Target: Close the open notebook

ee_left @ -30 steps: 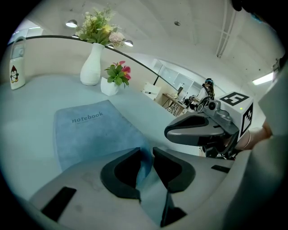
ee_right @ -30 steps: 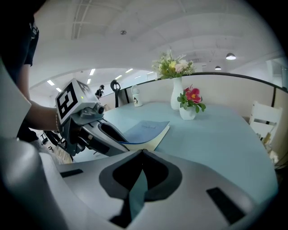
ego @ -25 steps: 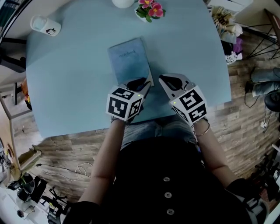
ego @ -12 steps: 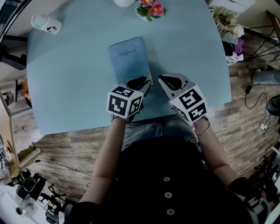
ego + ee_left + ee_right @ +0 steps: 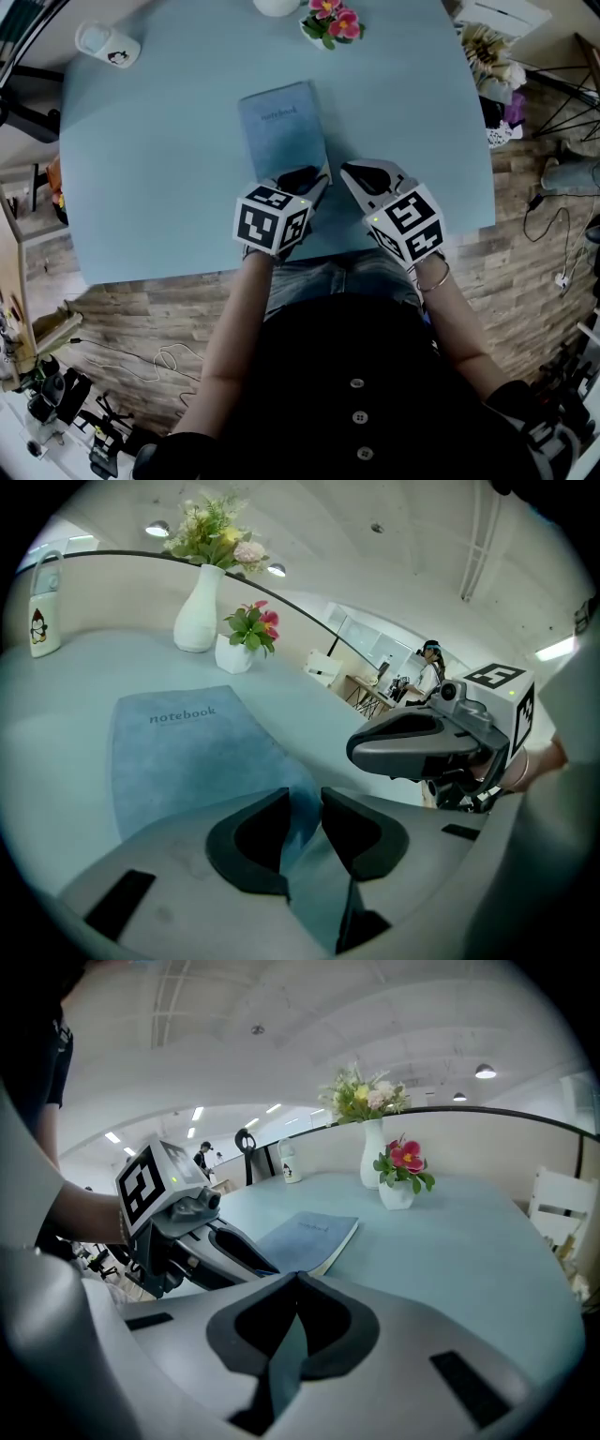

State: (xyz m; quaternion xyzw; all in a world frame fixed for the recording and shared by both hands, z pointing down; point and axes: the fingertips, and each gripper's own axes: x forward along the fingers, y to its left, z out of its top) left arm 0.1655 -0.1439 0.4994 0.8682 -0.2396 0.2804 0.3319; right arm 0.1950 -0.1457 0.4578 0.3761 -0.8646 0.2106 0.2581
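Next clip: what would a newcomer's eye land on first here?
A closed blue notebook lies flat on the pale blue table. The left gripper is at its near corner, its jaws just opening with that corner in the gap. The right gripper rests shut beside it, and pink flowers stand at the far edge.

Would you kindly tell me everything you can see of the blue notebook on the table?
The dusty-blue, cloth-look notebook lies closed and flat on the pale blue table, the word notebook printed on its cover and pale page edges along its right side. Its near corner sits between the left gripper's jaws, which have just been opening and do not seem to pinch it.
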